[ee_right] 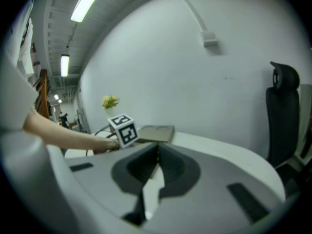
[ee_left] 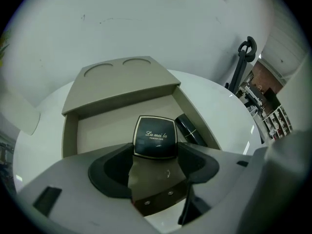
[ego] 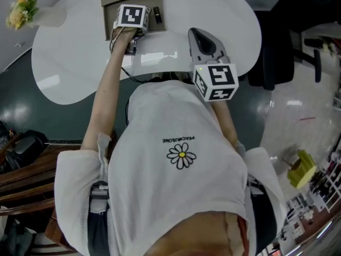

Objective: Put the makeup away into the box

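Observation:
A black square powder compact [ee_left: 155, 136] sits upright between the jaws of my left gripper [ee_left: 156, 148], which is shut on its two sides. It hangs just above the floor of an open beige box [ee_left: 97, 126] on the white table. A black tube [ee_left: 191, 130] lies in the box's right side, also seen as the black tube [ego: 157, 15] in the head view. There my left gripper [ego: 131, 20] points down into the box [ego: 110, 16], its jaws hidden under the marker cube. My right gripper [ego: 201, 37] hovers shut and empty over the table's near edge, right of the box.
The box's raised lid [ee_left: 122, 82] stands behind its tray. A vase of yellow flowers [ego: 24, 9] is on the white round table [ego: 74, 57] at far left. A black office chair [ego: 277, 41] stands beside the table on the right.

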`<action>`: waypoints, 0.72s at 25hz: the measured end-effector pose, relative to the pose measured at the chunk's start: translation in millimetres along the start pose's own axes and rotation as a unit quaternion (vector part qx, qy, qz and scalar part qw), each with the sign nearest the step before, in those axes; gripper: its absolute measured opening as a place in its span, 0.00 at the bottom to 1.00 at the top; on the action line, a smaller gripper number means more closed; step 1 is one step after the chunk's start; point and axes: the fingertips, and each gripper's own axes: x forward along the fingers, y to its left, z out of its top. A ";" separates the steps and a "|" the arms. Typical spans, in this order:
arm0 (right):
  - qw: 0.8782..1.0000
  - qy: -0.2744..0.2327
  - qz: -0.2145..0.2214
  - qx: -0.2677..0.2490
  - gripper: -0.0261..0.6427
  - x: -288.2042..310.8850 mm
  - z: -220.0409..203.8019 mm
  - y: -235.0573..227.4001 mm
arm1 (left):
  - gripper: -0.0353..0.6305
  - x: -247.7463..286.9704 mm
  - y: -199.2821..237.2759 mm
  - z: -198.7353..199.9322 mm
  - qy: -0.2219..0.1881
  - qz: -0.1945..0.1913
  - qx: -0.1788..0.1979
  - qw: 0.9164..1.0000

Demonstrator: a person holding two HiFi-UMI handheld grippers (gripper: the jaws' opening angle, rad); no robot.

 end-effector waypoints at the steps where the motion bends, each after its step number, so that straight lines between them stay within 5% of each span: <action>1: 1.000 0.000 -0.001 0.001 0.08 -0.5 -0.2 -0.6 | 0.50 -0.3 0.4 0.1 -0.001 0.000 -0.003 1.000; 12: 1.000 0.000 0.005 0.000 0.08 1.6 1.8 2.6 | 0.50 -17.0 -7.0 6.3 -0.019 -0.018 -0.018 0.999; 18: 0.999 -0.020 0.022 -0.024 0.08 11.0 23.0 10.9 | 0.50 -72.2 -13.8 47.1 -0.113 -0.024 -0.012 0.993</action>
